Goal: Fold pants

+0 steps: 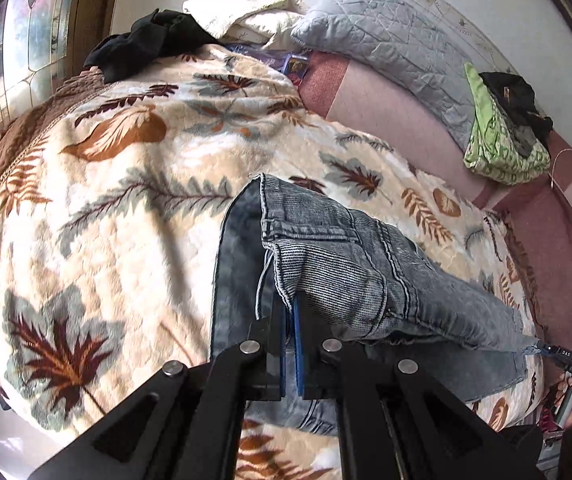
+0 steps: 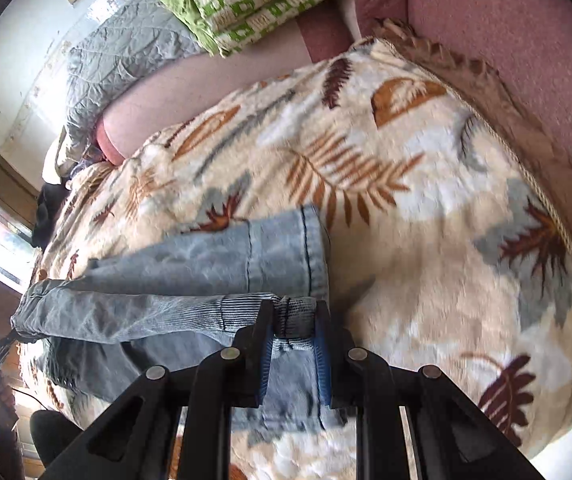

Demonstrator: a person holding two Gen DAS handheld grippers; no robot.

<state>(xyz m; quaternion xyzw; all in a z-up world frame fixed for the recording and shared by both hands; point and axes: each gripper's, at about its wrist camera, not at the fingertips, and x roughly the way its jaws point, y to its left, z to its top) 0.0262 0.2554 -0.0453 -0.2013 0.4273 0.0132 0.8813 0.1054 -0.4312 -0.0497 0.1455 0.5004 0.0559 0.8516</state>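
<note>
Light blue jeans (image 1: pixel 338 256) lie across a leaf-patterned blanket (image 1: pixel 118 184) on a bed. My left gripper (image 1: pixel 290 312) is shut on the jeans at the waistband end, with denim pinched between its blue pads. In the right wrist view the jeans (image 2: pixel 190 276) stretch to the left, and my right gripper (image 2: pixel 294 320) is shut on the cuffed leg end, which is lifted off the blanket (image 2: pixel 426 208). The other gripper shows at the right edge of the left wrist view (image 1: pixel 570 356).
A black garment (image 1: pixel 146 44) lies at the far left of the bed by a window (image 1: pixel 26 40). A grey quilted pillow (image 1: pixel 398 40), a green patterned cloth (image 1: pixel 498 140) with dark items on it, and a pink bedsheet (image 1: pixel 386 108) are at the far side.
</note>
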